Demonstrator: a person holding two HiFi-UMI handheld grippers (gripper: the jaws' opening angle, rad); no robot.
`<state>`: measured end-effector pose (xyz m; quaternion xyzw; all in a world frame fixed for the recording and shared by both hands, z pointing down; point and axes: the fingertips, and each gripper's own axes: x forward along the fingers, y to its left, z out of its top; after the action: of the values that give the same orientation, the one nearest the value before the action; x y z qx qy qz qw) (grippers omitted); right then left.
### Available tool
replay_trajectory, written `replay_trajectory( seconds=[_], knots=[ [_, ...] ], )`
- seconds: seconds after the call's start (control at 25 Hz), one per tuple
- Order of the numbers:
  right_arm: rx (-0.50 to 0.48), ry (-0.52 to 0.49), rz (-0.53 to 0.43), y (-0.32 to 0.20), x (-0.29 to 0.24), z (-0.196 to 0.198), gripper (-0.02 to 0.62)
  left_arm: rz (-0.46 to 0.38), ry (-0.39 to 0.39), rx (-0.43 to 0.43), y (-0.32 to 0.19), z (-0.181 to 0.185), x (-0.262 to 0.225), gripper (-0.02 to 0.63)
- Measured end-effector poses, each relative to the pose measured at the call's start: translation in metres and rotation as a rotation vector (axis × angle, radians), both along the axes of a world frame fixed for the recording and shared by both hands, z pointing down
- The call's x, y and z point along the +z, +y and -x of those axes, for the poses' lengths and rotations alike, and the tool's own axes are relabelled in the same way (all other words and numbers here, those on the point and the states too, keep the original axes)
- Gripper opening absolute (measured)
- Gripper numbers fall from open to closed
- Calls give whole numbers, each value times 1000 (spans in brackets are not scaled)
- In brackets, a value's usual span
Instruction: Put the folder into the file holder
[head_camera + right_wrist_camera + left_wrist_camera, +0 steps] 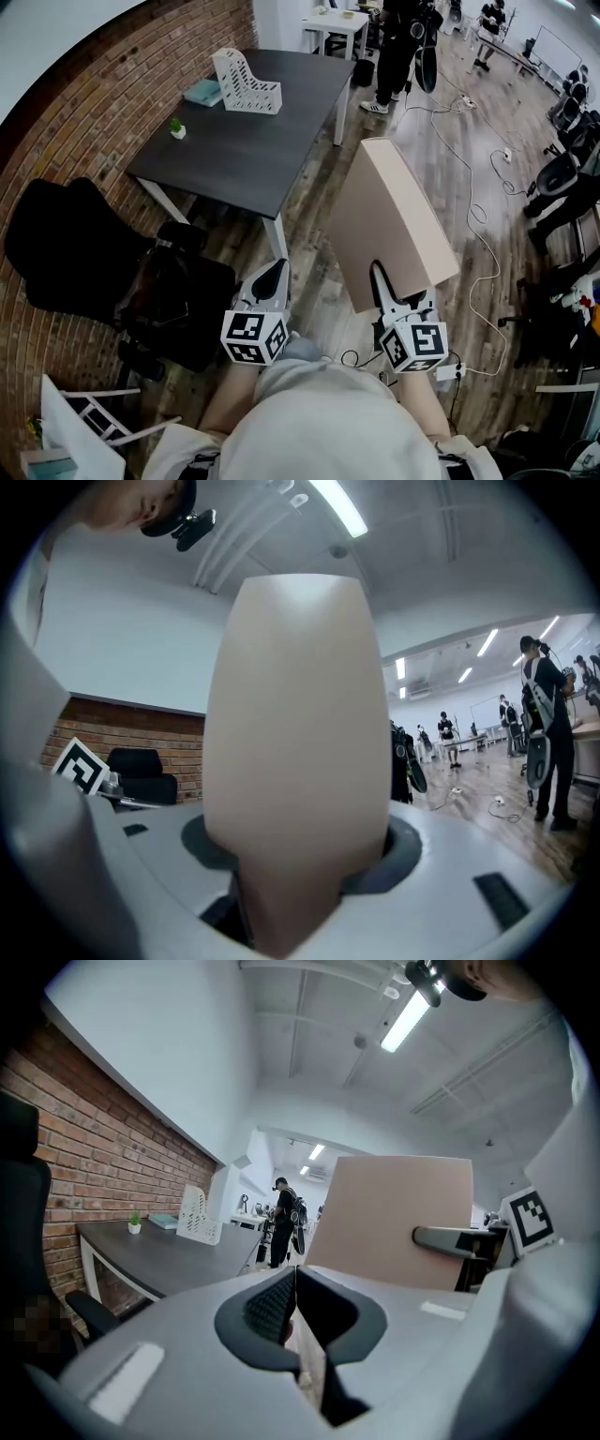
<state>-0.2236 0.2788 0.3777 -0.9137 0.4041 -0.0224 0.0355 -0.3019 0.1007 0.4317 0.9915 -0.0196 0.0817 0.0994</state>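
I see the dark table (253,141) ahead along the brick wall. The tan folder (389,225) is up in the air over the floor, well apart from the table, with its lower edge clamped between my right gripper's (386,286) fingers. The white file holder (246,82) stands near the table's far wall-side corner, a teal book (202,91) just beside it. My left gripper (274,277) has its fingers pressed together on nothing. A small plant (176,127) sits by the wall-side edge.
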Motion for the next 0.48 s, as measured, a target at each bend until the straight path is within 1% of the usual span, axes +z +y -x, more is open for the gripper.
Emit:
replay_trajectory(
  seconds=[0.24, 0.28, 0.32, 0.4, 0.48],
  knots=[
    [5, 18, -9, 10, -8, 9, 270, -10, 14, 12, 11, 5, -6, 18],
    [6, 19, -12, 13, -9, 10, 272, -10, 15, 19, 14, 5, -7, 64],
    [6, 18, -15, 16, -9, 11, 271, -11, 16, 25, 18, 6, -7, 93],
    [6, 14, -15, 21, -9, 12, 272, -17, 19, 32, 24, 7, -7, 118],
    [8, 16, -11, 25, -9, 14, 272, -18, 24, 39, 29, 8, -8, 164]
  ],
)
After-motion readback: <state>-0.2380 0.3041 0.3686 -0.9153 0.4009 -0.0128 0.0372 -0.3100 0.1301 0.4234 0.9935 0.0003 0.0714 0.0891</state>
